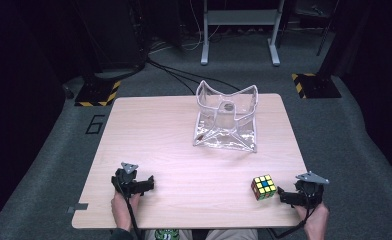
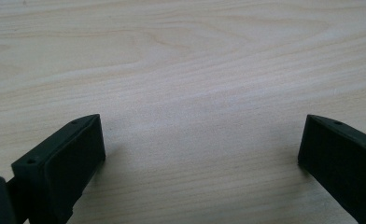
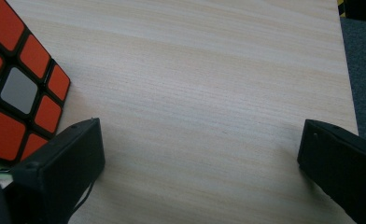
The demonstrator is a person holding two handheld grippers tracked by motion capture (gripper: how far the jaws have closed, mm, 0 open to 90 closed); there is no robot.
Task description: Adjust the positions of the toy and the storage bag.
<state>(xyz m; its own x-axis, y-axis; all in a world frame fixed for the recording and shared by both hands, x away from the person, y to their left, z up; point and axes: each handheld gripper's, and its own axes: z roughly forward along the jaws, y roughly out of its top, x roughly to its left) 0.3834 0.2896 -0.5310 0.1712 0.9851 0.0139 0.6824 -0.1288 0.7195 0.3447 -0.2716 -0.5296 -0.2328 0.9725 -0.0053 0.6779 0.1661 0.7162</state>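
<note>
A puzzle cube (image 1: 263, 187) with a yellow top face and a blue centre sits near the table's front right. Its orange side with a grey centre square (image 3: 17, 88) fills the left edge of the right gripper view. My right gripper (image 1: 293, 196) rests just right of the cube, jaws wide apart over bare wood (image 3: 202, 140), open and holding nothing. My left gripper (image 1: 136, 185) lies at the front left of the table, also open, with only wood grain between its jaws (image 2: 202, 140). A clear plastic container (image 1: 226, 117) with flared corners stands at the table's far middle.
The light wooden table (image 1: 164, 140) has its right edge close to my right gripper, with grey carpet (image 3: 363, 70) beyond it. Black cables and a metal stand's legs (image 1: 239, 37) lie on the floor behind the table.
</note>
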